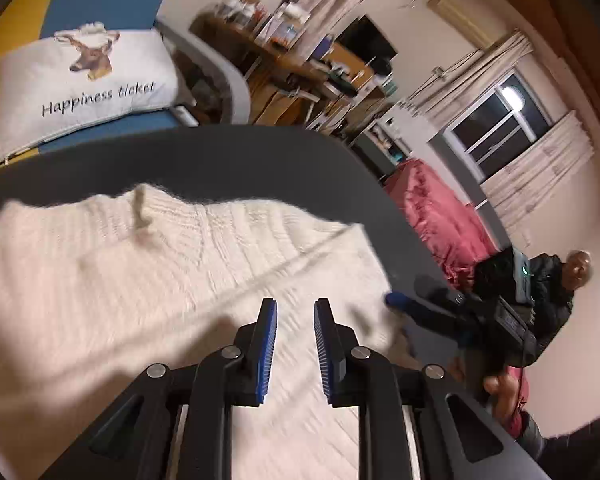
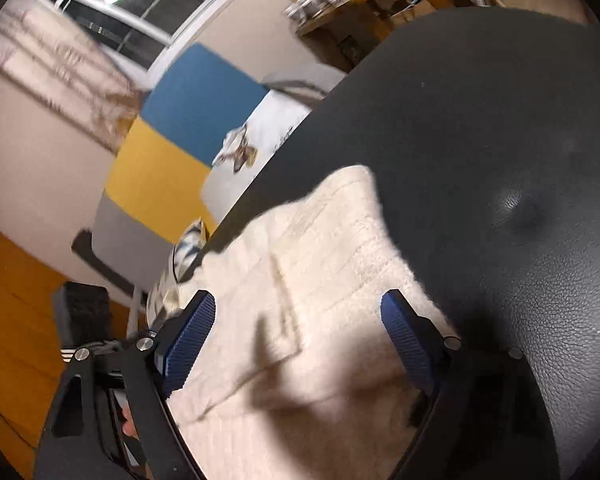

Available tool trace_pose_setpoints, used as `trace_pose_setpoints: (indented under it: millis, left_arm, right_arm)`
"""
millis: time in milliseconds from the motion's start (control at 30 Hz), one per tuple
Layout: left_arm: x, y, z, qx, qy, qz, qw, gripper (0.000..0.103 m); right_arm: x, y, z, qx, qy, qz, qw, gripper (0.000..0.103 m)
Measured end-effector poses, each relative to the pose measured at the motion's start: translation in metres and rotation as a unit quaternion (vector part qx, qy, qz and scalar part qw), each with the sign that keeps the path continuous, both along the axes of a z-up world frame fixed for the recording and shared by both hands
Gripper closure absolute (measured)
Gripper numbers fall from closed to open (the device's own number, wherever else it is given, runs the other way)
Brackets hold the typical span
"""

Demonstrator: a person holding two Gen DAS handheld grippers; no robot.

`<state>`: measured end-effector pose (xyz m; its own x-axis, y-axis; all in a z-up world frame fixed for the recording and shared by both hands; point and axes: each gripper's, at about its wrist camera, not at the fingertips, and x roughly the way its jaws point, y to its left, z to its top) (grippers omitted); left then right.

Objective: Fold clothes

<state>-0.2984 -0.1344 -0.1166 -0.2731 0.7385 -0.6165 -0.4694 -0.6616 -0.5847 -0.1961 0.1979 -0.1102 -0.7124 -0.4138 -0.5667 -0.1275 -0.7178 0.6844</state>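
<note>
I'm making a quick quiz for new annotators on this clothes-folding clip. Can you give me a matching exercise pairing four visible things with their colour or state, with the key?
Column 1:
1. knit sweater
2. pillow with the deer print
3. left gripper
4. right gripper

Column 2:
A. open wide, with the garment's edge between its fingers
B. cream, spread on the dark table
C. open by a narrow gap, above the fabric
D. white, lettered "Happiness ticket"

Pairs: 1-B, 2-D, 3-C, 4-A
</note>
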Motion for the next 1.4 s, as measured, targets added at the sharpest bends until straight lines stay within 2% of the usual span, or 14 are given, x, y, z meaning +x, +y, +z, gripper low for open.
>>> trace_pose_setpoints:
  millis: [100,167,267,367,467,567,633,733,833,933,1100,1267,1367,1400]
  left_arm:
    - [0.011,-0.031,-0.005,-0.003,-0.009,0.038,0.9992,0.084]
    - [0.019,-0.051,-0.009,-0.004,-0.015,0.063,0.9979,0.084]
    - [0.031,-0.082,-0.014,-0.007,-0.024,0.100,0.9946,0.089]
    - [0.042,-0.112,-0.020,-0.009,-0.033,0.138,0.9898,0.085]
    - [0.069,-0.140,-0.009,0.036,-0.028,0.164,0.9854,0.082]
    - [0.101,-0.168,-0.001,0.088,-0.026,0.192,0.9770,0.081]
    - [0.125,-0.188,-0.007,0.118,-0.039,0.222,0.9671,0.081]
    - [0.156,-0.215,-0.029,0.154,-0.071,0.275,0.9462,0.081]
    - [0.176,-0.229,-0.045,0.159,-0.094,0.314,0.9311,0.079]
    - [0.187,-0.241,-0.061,0.188,-0.112,0.344,0.9130,0.077]
    - [0.171,-0.251,-0.069,0.220,-0.106,0.395,0.8856,0.076]
    - [0.151,-0.253,-0.077,0.250,-0.106,0.456,0.8476,0.077]
    - [0.153,-0.251,-0.070,0.237,-0.059,0.492,0.8357,0.094]
    - [0.155,-0.250,-0.069,0.238,-0.048,0.502,0.8302,0.094]
  right_arm:
    - [-0.008,-0.030,0.023,0.047,0.024,0.065,0.996,0.014]
    - [-0.020,-0.058,0.028,0.112,0.017,0.108,0.988,0.013]
    - [-0.031,-0.099,0.015,0.211,-0.013,0.147,0.966,0.013]
    - [-0.037,-0.120,-0.011,0.303,-0.049,0.144,0.941,0.011]
    - [-0.028,-0.121,-0.008,0.304,-0.038,0.133,0.943,0.010]
    - [-0.008,-0.126,0.012,0.232,-0.007,0.151,0.961,0.010]
    - [0.004,-0.135,0.022,0.213,0.013,0.167,0.963,0.008]
    - [0.011,-0.159,0.017,0.226,0.011,0.178,0.958,0.008]
    - [0.006,-0.173,0.003,0.235,0.001,0.161,0.958,0.008]
    - [0.007,-0.172,-0.007,0.237,0.002,0.139,0.961,0.005]
    - [0.011,-0.171,-0.010,0.228,0.014,0.133,0.964,0.001]
    - [0.009,-0.172,-0.012,0.222,0.016,0.134,0.966,0.000]
    - [0.010,-0.174,-0.012,0.224,0.016,0.133,0.965,0.000]
    - [0.010,-0.174,-0.012,0.224,0.017,0.133,0.965,0.000]
